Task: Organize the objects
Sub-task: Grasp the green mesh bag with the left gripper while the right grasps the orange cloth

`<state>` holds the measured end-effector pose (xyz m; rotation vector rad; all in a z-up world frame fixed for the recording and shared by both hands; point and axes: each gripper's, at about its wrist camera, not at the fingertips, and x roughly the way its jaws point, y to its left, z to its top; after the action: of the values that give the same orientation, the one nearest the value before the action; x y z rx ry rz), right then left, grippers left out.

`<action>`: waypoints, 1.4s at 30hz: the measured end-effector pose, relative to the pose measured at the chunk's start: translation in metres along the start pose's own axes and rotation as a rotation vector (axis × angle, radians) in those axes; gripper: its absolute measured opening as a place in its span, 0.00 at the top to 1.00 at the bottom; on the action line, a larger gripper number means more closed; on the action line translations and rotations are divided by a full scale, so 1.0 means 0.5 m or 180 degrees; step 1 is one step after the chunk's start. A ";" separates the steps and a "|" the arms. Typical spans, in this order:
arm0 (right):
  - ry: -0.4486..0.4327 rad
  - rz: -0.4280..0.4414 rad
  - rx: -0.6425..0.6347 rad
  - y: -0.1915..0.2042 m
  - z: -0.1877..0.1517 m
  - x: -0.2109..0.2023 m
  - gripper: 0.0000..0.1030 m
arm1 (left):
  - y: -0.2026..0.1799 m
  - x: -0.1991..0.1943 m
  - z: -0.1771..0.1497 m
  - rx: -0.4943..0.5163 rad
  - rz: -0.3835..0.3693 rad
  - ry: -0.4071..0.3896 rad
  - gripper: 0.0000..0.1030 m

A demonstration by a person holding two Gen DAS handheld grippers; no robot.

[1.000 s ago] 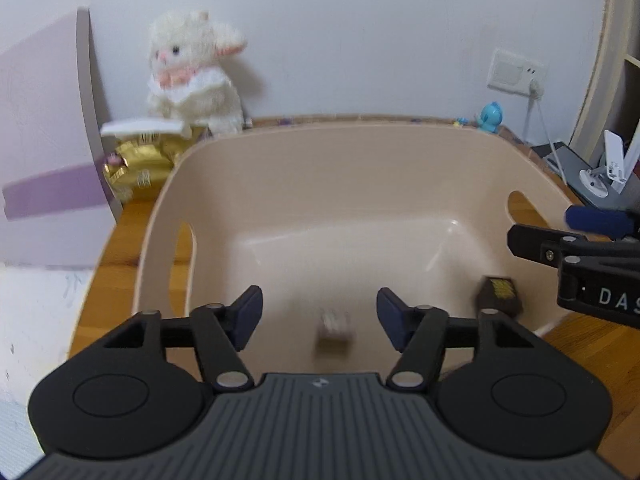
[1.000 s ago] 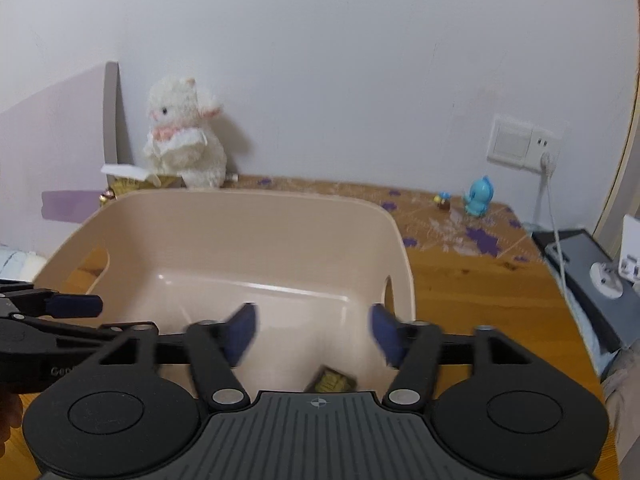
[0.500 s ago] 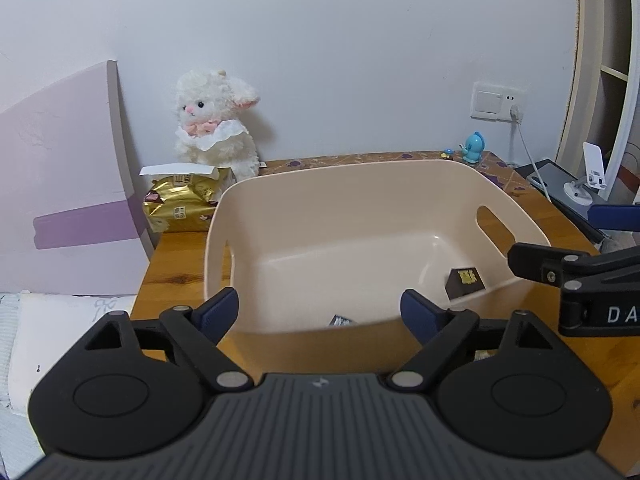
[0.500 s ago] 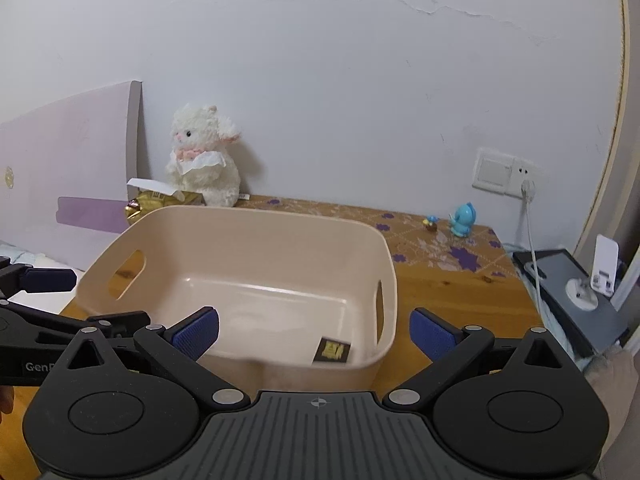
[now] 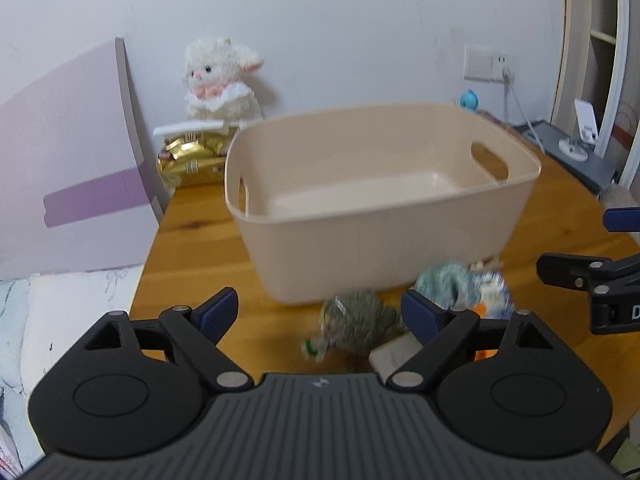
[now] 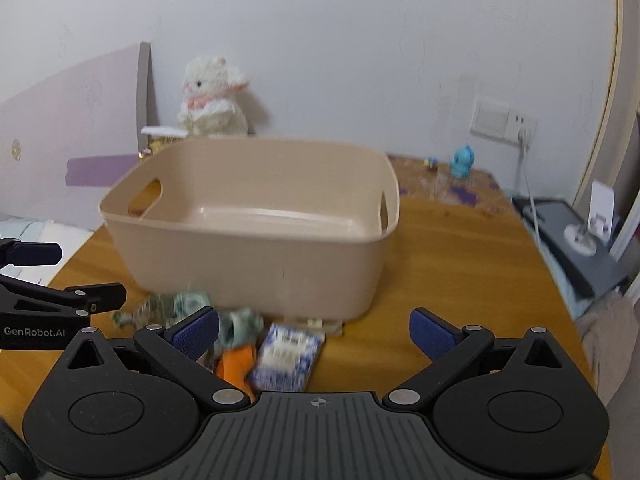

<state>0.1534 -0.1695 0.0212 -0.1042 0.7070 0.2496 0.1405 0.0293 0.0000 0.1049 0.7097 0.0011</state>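
With both grippers spread wide and empty, I judged the green packet [image 5: 356, 322] lay just ahead between my left gripper [image 5: 320, 312] fingers, short of the bin [image 5: 376, 216], nearer than to my right gripper [image 6: 314, 332].

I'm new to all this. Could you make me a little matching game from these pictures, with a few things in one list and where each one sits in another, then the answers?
Things:
1. plush lamb
2. beige tub
3. blue-and-white packet
4. small blue figurine

Places:
A. on the table, just in front of the tub
B. against the wall, behind the tub
C. below the wall socket, at the table's far edge
D. middle of the wooden table

Pairs: 1-B, 2-D, 3-A, 4-C
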 end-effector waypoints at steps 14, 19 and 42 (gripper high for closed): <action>0.0349 0.0005 -0.0054 0.027 -0.078 0.073 0.00 | 0.028 0.075 -0.057 0.0155 -0.0023 0.0213 0.13; 0.0407 0.0026 -0.0153 0.041 -0.078 0.102 0.11 | 0.039 0.110 -0.047 0.0190 -0.0103 0.0235 0.13; 0.0430 0.0342 -0.0272 0.053 -0.069 0.131 0.94 | 0.006 0.168 -0.035 0.0207 -0.0855 0.0487 0.72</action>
<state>0.1729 -0.1376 -0.0479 -0.1660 0.8375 0.3785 0.1930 0.0370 -0.0676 0.0717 0.8726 -0.2736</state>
